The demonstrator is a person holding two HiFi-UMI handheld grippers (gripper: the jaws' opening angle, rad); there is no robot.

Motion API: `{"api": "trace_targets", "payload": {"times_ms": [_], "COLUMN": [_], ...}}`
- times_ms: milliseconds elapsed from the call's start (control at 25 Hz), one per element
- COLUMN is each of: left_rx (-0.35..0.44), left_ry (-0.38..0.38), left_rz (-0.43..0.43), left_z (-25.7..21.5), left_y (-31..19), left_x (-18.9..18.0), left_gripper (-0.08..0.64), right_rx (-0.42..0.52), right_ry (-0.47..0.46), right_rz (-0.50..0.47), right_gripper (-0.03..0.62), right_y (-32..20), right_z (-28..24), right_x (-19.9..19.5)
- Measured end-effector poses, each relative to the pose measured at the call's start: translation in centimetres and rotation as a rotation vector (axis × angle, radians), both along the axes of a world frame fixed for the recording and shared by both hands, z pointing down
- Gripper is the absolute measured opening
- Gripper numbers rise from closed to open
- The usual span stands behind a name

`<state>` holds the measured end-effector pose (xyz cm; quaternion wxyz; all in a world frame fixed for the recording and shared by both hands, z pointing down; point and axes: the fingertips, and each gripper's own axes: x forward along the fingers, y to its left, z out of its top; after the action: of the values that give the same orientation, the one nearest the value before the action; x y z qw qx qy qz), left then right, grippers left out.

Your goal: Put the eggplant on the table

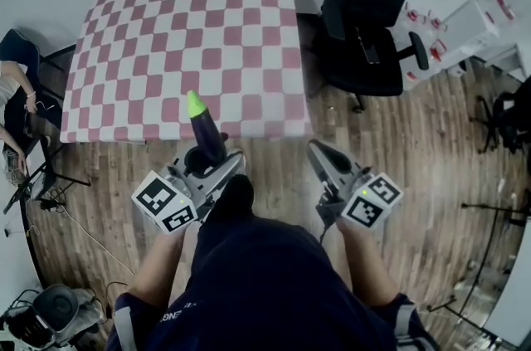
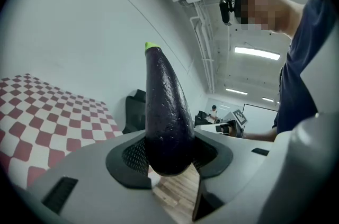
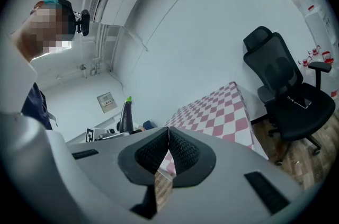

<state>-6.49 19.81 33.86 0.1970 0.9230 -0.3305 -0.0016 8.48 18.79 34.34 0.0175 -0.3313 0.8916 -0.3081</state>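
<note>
A dark purple eggplant (image 1: 205, 129) with a green tip stands upright, its thick lower end clamped between the pads of my left gripper (image 1: 209, 164). In the head view it hangs over the wooden floor just before the near edge of the table (image 1: 191, 26), which has a pink-and-white checked cloth. The left gripper view shows the eggplant (image 2: 167, 112) filling the gap between the jaws of the left gripper (image 2: 169, 157), with the table (image 2: 42, 117) to the left. My right gripper (image 1: 325, 156) is held beside it, shut and empty, its pads touching (image 3: 168, 138). From the right gripper view the eggplant (image 3: 126, 114) shows far left.
A black office chair (image 1: 371, 5) stands right of the table on the wooden floor (image 1: 398, 142). White boxes (image 1: 473, 21) sit at the far right. A person (image 1: 12, 104) sits at the left edge. Cables and gear (image 1: 50, 312) lie at the lower left.
</note>
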Motion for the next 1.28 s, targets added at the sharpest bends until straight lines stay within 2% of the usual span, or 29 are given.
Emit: {"api": "trace_targets", "payload": {"times_ms": [240,480,880,1160,1280], "left_rx": [-0.050,-0.079,-0.151,-0.247,-0.283], "left_ry": [-0.038,-0.065,-0.119,-0.245,-0.324], "left_rz": [0.033,0.070,0.096,0.080,0.081], "left_z": [1.6,3.4,8.6,15.1,18.1], "left_y": [-10.6,-18.1,-25.2,-29.1,-30.8], "left_x": [-4.5,-6.5,-4.8,-2.4,-1.5], "left_gripper": [0.209,0.209,0.209,0.209,0.209], "right_rx": [-0.038,-0.066,-0.135,-0.206,-0.233], "right_ry": [0.036,0.068,0.089,0.050,0.043], "right_rz": [0.039,0.099,0.116,0.080,0.079], "right_gripper": [0.017,0.017,0.017,0.017,0.017], "right_y": [-9.7,-16.7,-22.8,-25.6,-26.6], "right_z": [0.8,1.8,4.8,8.0,9.5], "right_x": [-4.4,-5.8,-4.6,-2.3,-1.3]}}
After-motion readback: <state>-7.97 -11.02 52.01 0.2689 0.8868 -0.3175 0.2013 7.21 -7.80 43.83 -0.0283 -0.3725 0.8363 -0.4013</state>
